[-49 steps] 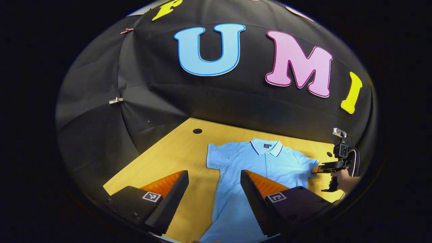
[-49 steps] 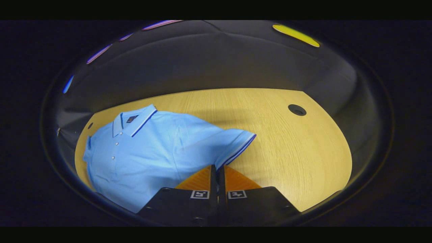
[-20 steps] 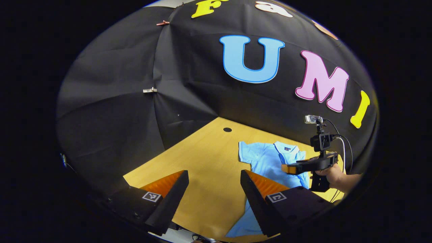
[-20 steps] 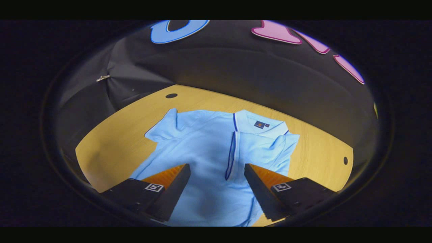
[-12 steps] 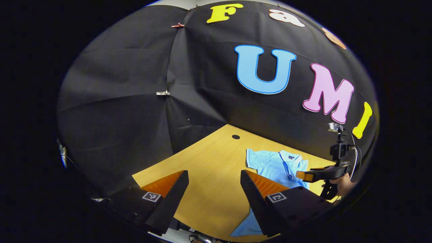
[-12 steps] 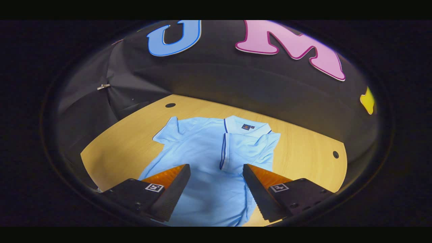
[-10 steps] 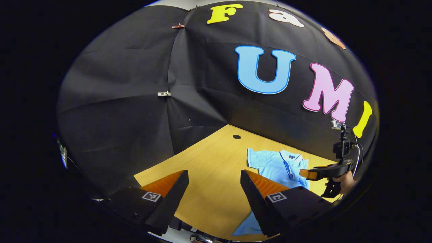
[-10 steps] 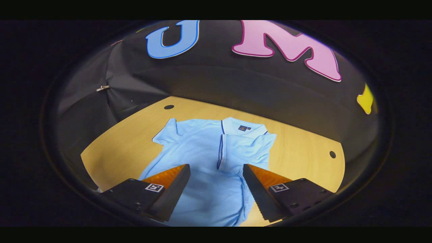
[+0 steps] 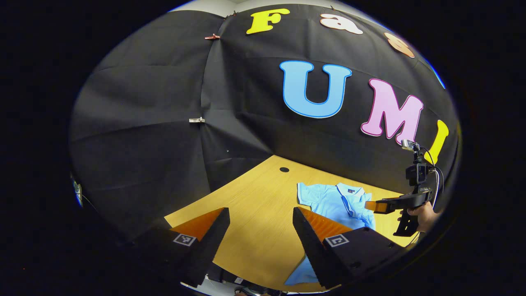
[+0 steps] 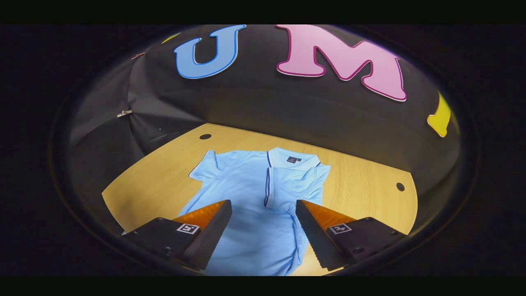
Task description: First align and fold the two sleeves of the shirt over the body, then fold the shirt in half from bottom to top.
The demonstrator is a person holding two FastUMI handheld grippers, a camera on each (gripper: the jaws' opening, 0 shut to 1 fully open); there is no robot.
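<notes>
A light blue polo shirt [image 10: 246, 193] lies flat on the wooden table [image 10: 361, 193], collar toward the back wall. Its right sleeve [image 10: 294, 183] is folded over the chest; the left sleeve [image 10: 205, 166] still spreads out on the table. My right gripper [image 10: 263, 209] hovers open above the shirt's middle, holding nothing. In the left gripper view the shirt [image 9: 328, 201] sits at the right, and my left gripper [image 9: 261, 218] stands open above bare table to the shirt's left. The right gripper [image 9: 380, 205] shows there too, held by a hand [image 9: 425, 213] above the shirt's right side.
Two round cable holes [image 10: 205, 136] [image 10: 400, 186] sit in the table near the back corners. Black cloth walls close the table at the back and left. The table's front edge [image 9: 246, 279] lies just below my left gripper.
The right gripper let go of the right sleeve after folding it over the chest, opened, and drew back and upward. The left gripper swung to the left, away from the shirt.
</notes>
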